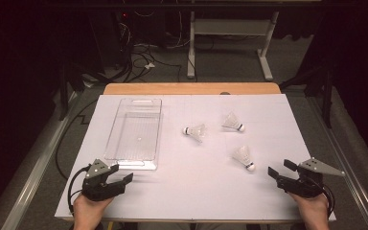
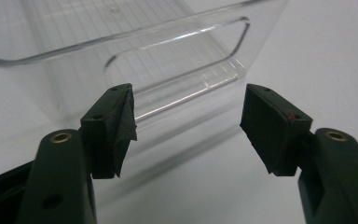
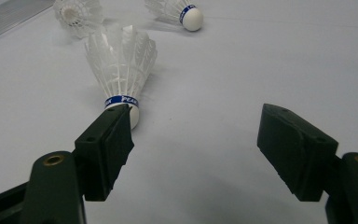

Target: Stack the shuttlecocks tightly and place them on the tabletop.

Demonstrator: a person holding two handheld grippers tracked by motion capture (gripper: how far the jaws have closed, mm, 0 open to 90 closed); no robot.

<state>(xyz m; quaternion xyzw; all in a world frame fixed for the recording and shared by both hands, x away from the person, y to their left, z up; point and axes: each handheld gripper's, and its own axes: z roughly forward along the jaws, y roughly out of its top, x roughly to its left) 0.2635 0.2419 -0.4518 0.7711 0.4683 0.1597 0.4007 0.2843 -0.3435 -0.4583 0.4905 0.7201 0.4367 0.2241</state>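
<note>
Three white feather shuttlecocks lie on the white tabletop [image 1: 196,191]: one in the middle [image 1: 195,131], one farther back [image 1: 233,122], one nearer the front right [image 1: 244,157]. A clear plastic bin [image 1: 134,134] stands empty at the left. My left gripper [image 1: 123,172] rests open just in front of the bin's near right corner; its own view has the bin's handle wall [image 2: 177,51] close ahead of the open gripper [image 2: 189,126]. My right gripper [image 1: 279,168] is open, just right of the nearest shuttlecock [image 3: 121,60], whose cork lies by the left fingertip [image 3: 109,140].
A wooden strip [image 1: 191,88] borders the table's far edge. Beyond it, white desk legs [image 1: 266,57] and loose cables [image 1: 139,60] lie on the floor. Metal rails [image 1: 33,167] run along both sides of the table. The two farther shuttlecocks [image 3: 77,14] [image 3: 177,11] lie behind the nearest one.
</note>
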